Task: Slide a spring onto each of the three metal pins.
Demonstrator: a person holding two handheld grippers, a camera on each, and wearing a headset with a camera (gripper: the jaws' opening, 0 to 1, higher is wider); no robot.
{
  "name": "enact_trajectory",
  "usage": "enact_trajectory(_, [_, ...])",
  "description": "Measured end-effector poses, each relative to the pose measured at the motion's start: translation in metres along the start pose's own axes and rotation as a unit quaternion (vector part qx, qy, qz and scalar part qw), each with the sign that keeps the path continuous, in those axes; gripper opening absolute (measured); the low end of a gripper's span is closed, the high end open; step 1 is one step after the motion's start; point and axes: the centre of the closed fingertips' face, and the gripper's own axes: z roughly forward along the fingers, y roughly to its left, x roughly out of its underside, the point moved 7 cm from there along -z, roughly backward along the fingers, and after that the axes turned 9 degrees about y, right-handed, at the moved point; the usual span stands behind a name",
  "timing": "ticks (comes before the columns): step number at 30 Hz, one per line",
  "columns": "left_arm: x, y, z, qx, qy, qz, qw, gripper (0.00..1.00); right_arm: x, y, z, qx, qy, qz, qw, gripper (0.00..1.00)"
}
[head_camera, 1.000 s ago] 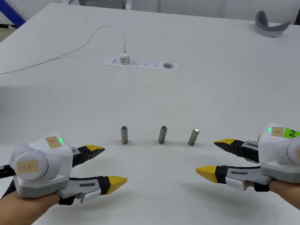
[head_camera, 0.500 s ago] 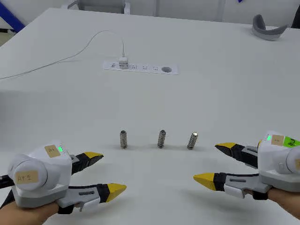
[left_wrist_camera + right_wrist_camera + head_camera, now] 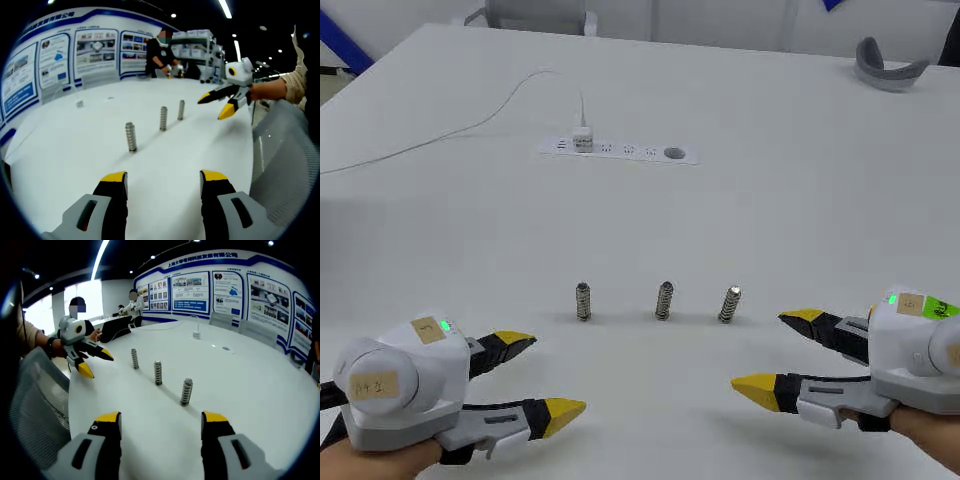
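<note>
Nearest, the left gripper (image 3: 550, 373) and right gripper (image 3: 763, 350) hover over the white bench (image 3: 800, 200), fingers (image 3: 560, 408) spread wide and empty. Just beyond, three springs (image 3: 664, 300) stand upright in a row. Farther off lies a power strip (image 3: 618, 151), with poster walls (image 3: 235, 290) behind.

a power strip (image 3: 618, 151) with a plugged-in cable (image 3: 582, 112) lies on the white table (image 3: 800, 200); grey band (image 3: 890, 58) far right.

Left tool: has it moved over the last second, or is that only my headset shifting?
Yes, slightly. Measured against the leftmost spring, the left tool has drawn back toward the person, so the gap between them is a little wider.
</note>
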Motion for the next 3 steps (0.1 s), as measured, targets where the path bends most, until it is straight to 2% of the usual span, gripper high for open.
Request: enact_trajectory(3, [0.0003, 0.001, -0.0001, -0.001, 0.001, 0.0, 1.0, 0.59, 0.0002, -0.0002, 0.0, 0.001, 0.0, 0.0, 1.0, 0.66])
